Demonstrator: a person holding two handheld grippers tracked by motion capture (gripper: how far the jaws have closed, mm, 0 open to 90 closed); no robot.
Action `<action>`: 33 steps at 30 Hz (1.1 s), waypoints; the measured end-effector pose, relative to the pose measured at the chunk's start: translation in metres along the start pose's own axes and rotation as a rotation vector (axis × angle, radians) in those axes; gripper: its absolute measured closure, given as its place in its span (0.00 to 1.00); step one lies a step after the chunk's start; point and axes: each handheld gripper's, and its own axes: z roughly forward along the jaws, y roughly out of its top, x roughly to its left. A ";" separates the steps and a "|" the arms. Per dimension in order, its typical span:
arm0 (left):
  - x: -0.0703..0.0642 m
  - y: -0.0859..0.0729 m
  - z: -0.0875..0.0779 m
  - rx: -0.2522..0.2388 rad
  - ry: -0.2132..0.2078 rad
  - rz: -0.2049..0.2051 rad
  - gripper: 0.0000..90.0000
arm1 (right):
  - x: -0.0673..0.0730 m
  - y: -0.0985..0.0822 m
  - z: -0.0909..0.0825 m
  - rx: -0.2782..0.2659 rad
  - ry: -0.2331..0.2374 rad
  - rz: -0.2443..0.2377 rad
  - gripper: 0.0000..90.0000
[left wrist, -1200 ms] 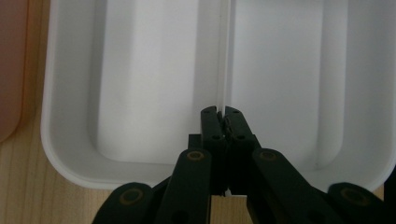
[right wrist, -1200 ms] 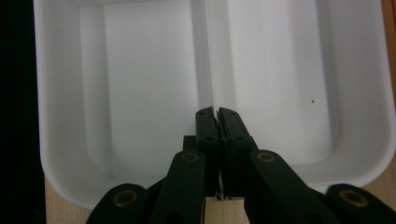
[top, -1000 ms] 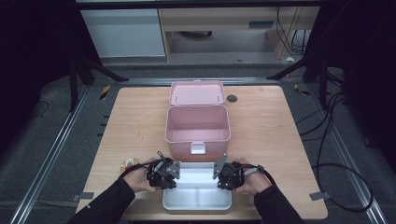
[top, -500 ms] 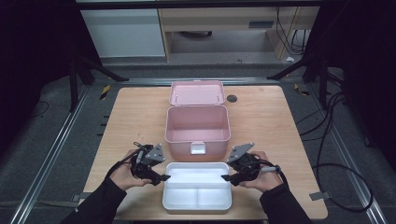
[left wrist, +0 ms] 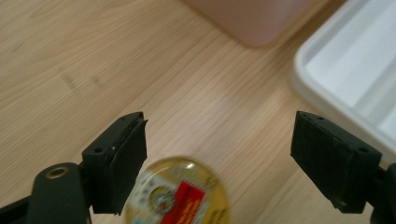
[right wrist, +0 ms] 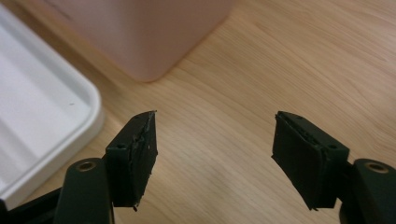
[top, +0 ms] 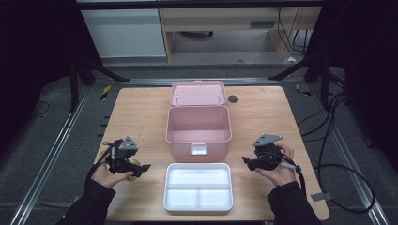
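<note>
Both hands have drawn apart from the white divided tray (top: 198, 186) since the earlier frames, where the two grippers sat at its left and right ends; the tray itself stays at the near edge of the wooden surface (top: 141, 112). Now the left hand-held gripper (top: 141, 168) hovers left of the tray and the right hand-held gripper (top: 247, 161) hovers right of it, each clear of the rim. Jaws on both have just been opening, and they stand wide with nothing between the pads: the left gripper view shows bare wood in the gap, with the tray's corner (left wrist: 345, 70) off to one side and a round yellow-and-red badge (left wrist: 180, 196) low between the jaw roots. In the right gripper view the gap also frames bare wood, with the tray (right wrist: 42, 112) to one side. Behind the tray stands the open pink box (top: 198, 127), its latch facing the tray, with its pink lid (top: 197, 93) lying just beyond it. Near the lid sits a small dark round spot (top: 233, 99) in the surface.
</note>
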 end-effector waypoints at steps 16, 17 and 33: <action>0.028 -0.030 0.013 0.111 0.041 -0.054 0.10 | -0.027 -0.016 0.005 0.046 -0.122 0.135 0.21; 0.027 -0.030 0.014 0.119 0.034 -0.041 0.10 | -0.027 -0.016 0.005 0.047 -0.124 0.136 0.21; 0.021 -0.023 0.025 0.230 0.000 -0.016 0.14 | -0.025 -0.016 0.009 0.067 -0.102 0.121 0.21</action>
